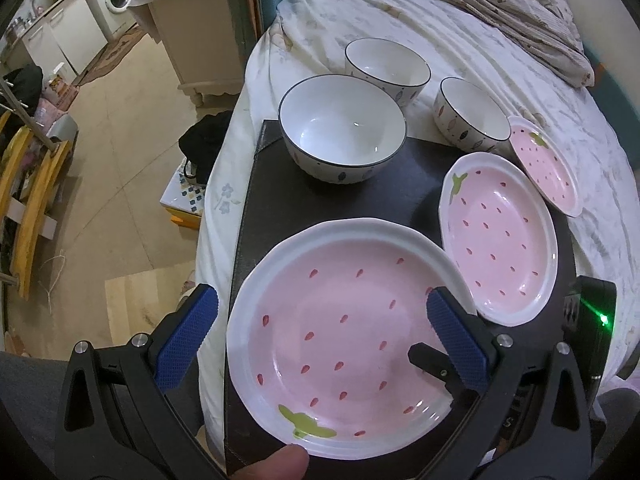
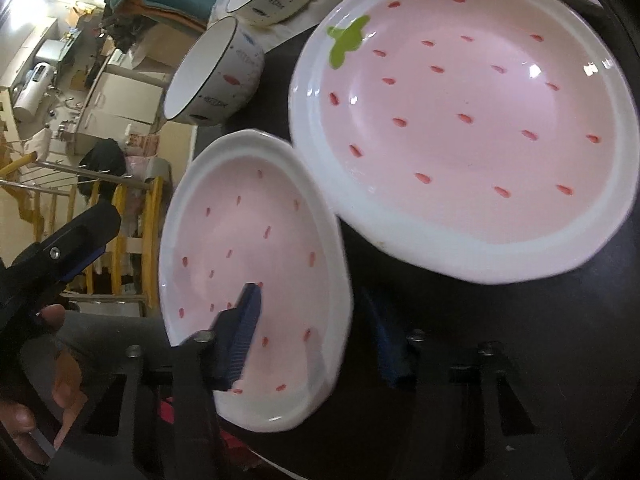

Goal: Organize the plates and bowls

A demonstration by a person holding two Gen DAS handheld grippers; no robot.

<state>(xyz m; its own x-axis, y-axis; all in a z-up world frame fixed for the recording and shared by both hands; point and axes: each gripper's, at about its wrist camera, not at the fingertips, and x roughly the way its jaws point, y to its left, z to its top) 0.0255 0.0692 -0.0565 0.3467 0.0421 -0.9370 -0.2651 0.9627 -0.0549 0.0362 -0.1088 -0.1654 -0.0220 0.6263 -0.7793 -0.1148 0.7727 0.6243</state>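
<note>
Plates [image 1: 344, 328] and bowls [image 1: 342, 128] lay unstacked ahead of both grippers, sorting barely begun: right gripper [image 2: 316, 332] straddled the nearest plate's rim, left gripper [image 1: 320, 332] hung wide above it.

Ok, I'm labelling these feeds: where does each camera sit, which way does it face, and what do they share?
Left wrist: on the left gripper, facing down onto the near plate; its fingers and a thumb show.
Right wrist: on the right gripper, facing along its fingers at that plate's rim; a hand and the left gripper show.
Shared: near plate, second plate, bowls.
</note>
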